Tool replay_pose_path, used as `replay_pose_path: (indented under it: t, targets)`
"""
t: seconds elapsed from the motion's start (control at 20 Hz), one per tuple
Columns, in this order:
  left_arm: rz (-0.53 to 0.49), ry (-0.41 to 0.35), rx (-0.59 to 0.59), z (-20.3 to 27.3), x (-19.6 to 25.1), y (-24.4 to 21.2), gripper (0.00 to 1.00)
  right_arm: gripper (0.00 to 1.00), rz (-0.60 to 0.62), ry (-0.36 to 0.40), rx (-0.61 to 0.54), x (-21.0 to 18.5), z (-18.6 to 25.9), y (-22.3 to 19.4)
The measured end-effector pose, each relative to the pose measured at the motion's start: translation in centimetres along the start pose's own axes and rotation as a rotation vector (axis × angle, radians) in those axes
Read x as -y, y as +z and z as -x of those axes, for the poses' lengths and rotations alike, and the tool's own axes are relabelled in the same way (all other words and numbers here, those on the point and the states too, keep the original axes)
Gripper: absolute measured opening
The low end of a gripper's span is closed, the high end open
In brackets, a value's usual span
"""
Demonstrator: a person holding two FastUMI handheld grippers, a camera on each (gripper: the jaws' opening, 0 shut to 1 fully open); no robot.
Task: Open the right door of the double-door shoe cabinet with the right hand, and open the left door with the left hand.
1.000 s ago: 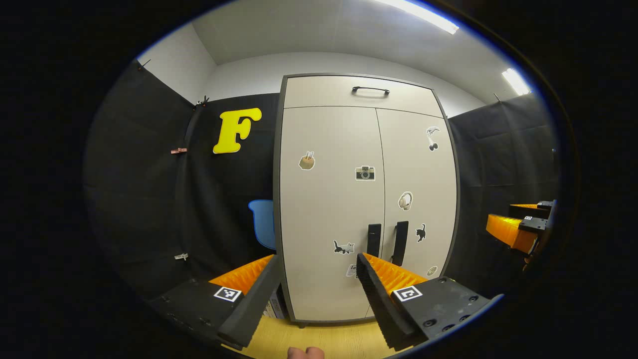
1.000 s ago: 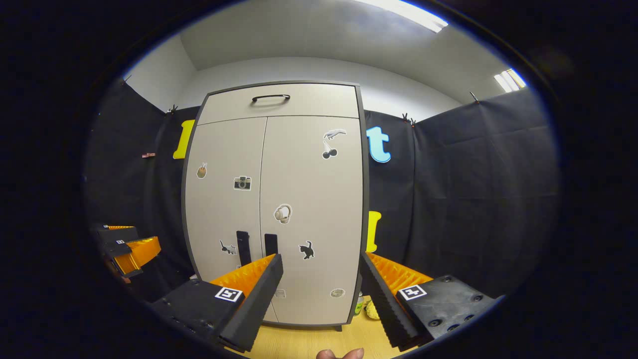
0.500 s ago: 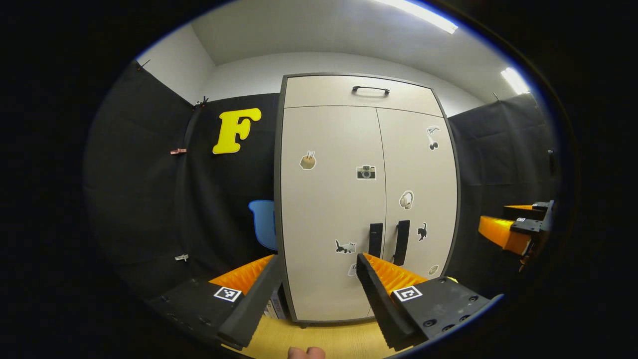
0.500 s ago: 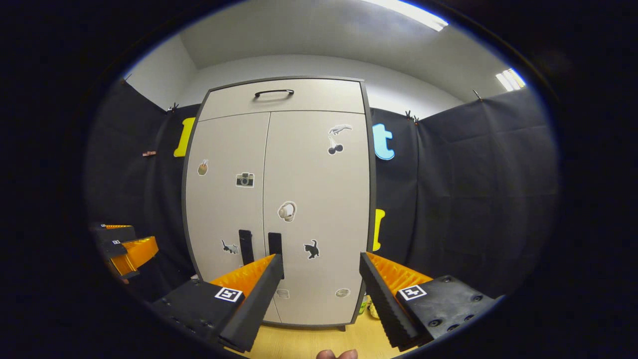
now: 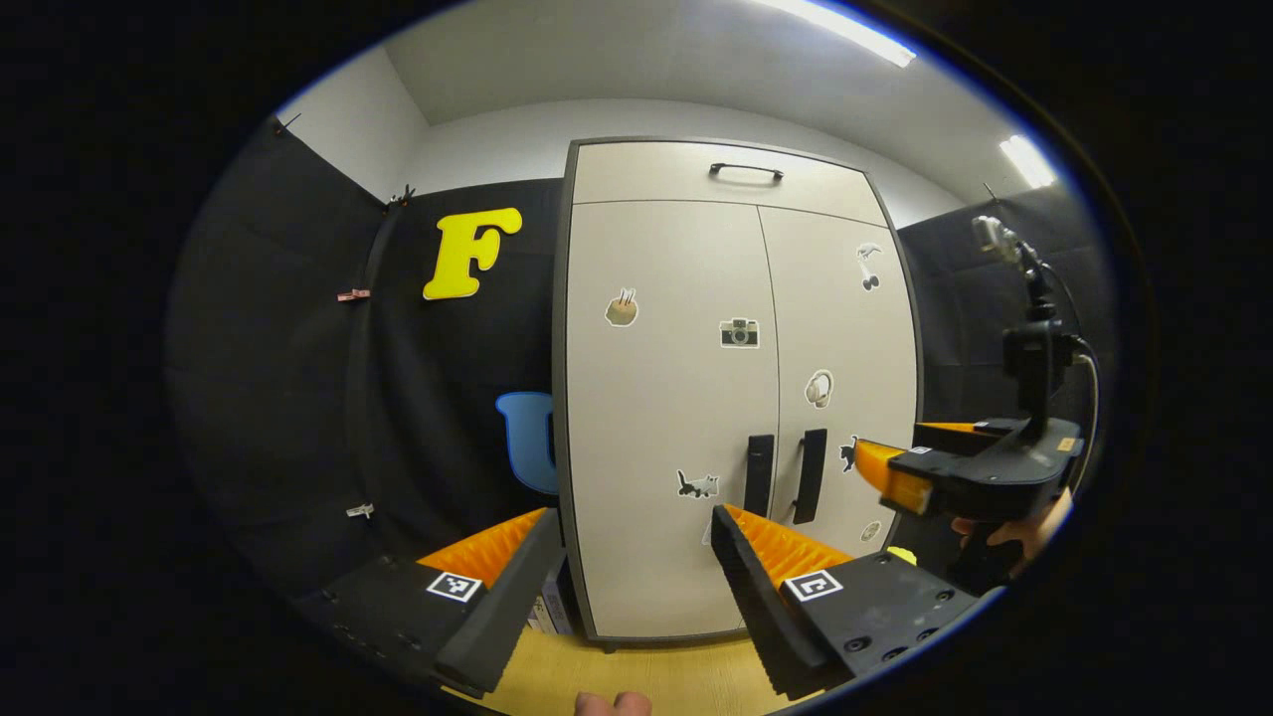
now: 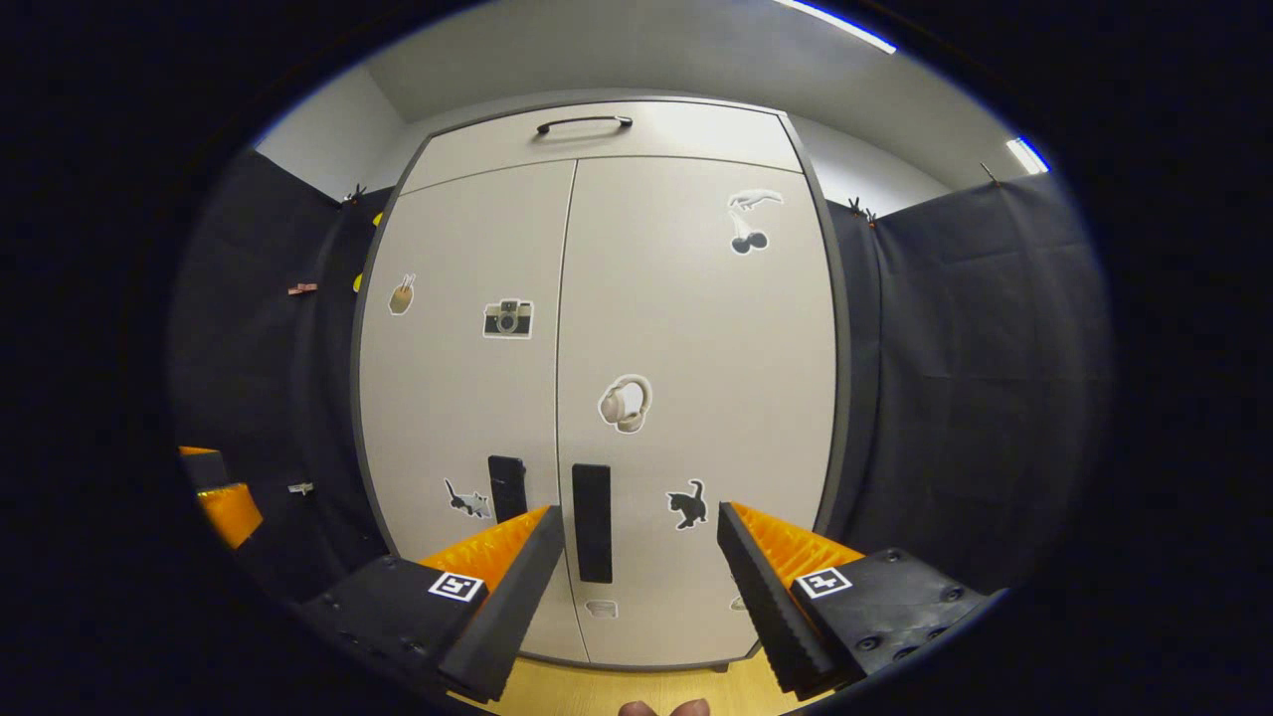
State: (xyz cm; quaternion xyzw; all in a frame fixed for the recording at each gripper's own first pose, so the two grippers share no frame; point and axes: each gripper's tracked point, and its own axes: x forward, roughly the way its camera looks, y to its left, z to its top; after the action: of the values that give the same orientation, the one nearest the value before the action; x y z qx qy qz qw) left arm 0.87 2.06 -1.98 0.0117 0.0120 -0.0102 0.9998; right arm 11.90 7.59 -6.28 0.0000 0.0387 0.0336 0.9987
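My right tongs (image 6: 641,527) stand spread wide with nothing between the ribbed, sawtooth-edged fingers (image 6: 761,587); a square printed marker sits on each blocky finger base. Just beyond them hangs the flat, black, bar-shaped handle of the right door (image 6: 592,522), apart from both fingers. The left door's matching black handle (image 6: 506,487) is beside it, across the thin centre seam. My left tongs (image 5: 636,527) are likewise spread and empty, short of the tall, smooth, pale-beige double-door shoe cabinet (image 5: 736,378) with its dark rounded frame. Both matte doors look shut flush, dotted with small stickers: a cat, a camera, headphones. A curved black handle (image 5: 746,171) crowns the top panel. Below, I see pale wood-grain floor (image 5: 646,676). In the left gripper view the right tongs reach toward the right door.
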Motion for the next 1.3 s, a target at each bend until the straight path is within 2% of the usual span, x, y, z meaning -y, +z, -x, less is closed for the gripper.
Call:
replay_pose_path:
  t: [0.15, 0.35, 0.55, 0.6, 0.7, 0.8, 0.95, 1.2, 1.3]
  targets:
    - [0.005, 0.0, -0.005, -0.3, -0.8, -0.4, 0.95, 0.98, -0.009, 0.034, -0.041, -1.6, -3.2, -2.6]
    - [0.007, 0.001, -0.016, -1.0, -1.7, -0.9, 0.95, 0.95, -0.026, 0.023, -0.058, -2.2, -6.9, -4.6]
    - [0.005, 0.006, -0.024, -1.2, -2.2, -1.5, 0.95, 0.72, -0.07, 0.017, -0.082, -2.8, -9.1, -6.0]
    - [0.01, 0.003, -0.026, -1.2, -2.2, -1.6, 0.95, 0.55, -0.078, 0.009, -0.089, -2.9, -9.4, -6.4]
    - [0.014, 0.004, -0.032, -1.0, -2.4, -1.9, 0.95, 0.4, -0.079, 0.002, -0.106, -3.0, -9.2, -6.8]
    - [0.015, 0.008, -0.036, -0.7, -2.7, -2.1, 0.95, 0.36, -0.054, -0.015, -0.1, -2.9, -9.5, -6.9]
    - [0.02, 0.009, -0.039, -0.1, -2.7, -2.3, 0.95, 0.21, -0.016, -0.017, -0.096, -3.0, -9.7, -7.0]
    - [0.024, 0.022, -0.042, 1.0, -2.8, -2.4, 0.95, 0.21, -0.055, 0.006, -0.11, -2.9, -9.2, -6.9]
    - [0.026, 0.028, -0.04, 1.3, -2.8, -2.2, 0.95, 0.13, -0.053, 0.015, -0.103, -3.0, -9.0, -6.8]
